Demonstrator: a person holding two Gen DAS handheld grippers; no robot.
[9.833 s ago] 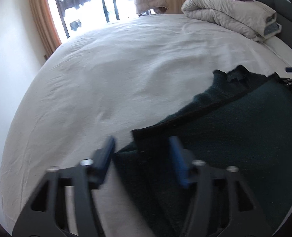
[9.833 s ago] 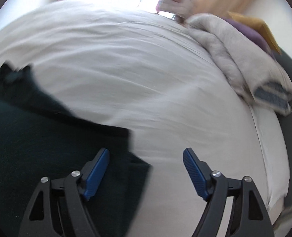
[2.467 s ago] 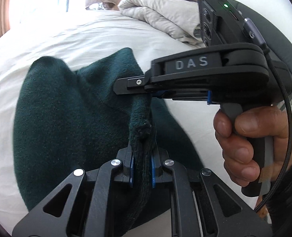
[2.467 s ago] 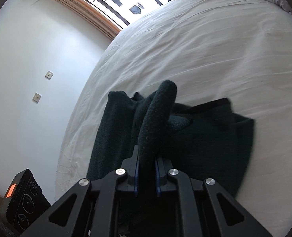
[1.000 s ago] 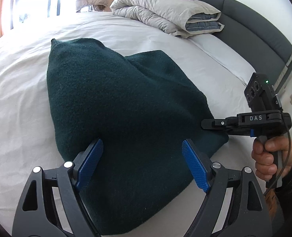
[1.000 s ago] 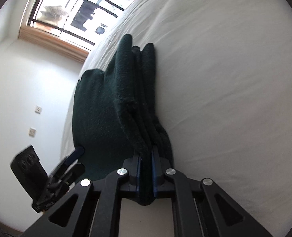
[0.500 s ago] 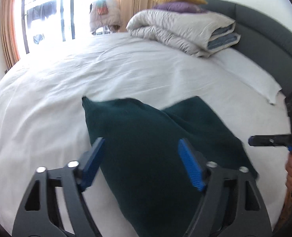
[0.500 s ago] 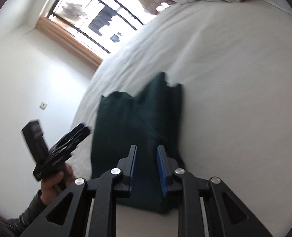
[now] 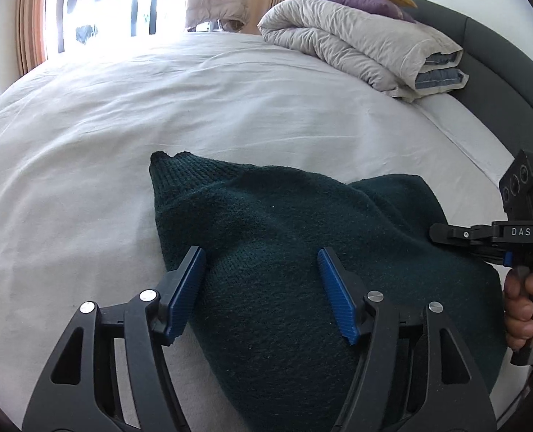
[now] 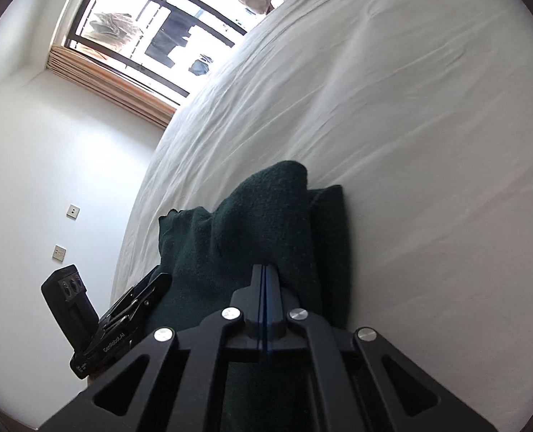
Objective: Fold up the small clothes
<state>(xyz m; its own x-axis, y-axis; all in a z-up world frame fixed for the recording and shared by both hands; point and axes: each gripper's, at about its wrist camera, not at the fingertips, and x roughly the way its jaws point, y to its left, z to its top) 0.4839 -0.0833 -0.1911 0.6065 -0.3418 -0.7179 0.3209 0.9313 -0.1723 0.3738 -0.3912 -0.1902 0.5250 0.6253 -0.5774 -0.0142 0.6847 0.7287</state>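
A dark green knitted garment (image 9: 302, 237) lies folded in a rough bundle on the white bed sheet (image 9: 122, 115). My left gripper (image 9: 262, 284) is open, its blue pads spread just above the garment's near part, holding nothing. My right gripper (image 10: 266, 280) is shut with its pads pressed together, empty, just over the garment (image 10: 252, 230) at its near edge. The right gripper also shows in the left wrist view (image 9: 442, 232) at the garment's right edge. The left gripper shows in the right wrist view (image 10: 151, 288) at lower left.
A folded grey duvet (image 9: 356, 46) with purple and yellow pillows lies at the bed's head. A dark headboard (image 9: 511, 54) curves at the right. A window (image 10: 158, 28) and white wall stand beyond the bed's far side.
My right gripper has let go of the garment's edge and closed empty. My left gripper stays open and has dropped closer to the garment. The garment now rests on the sheet.
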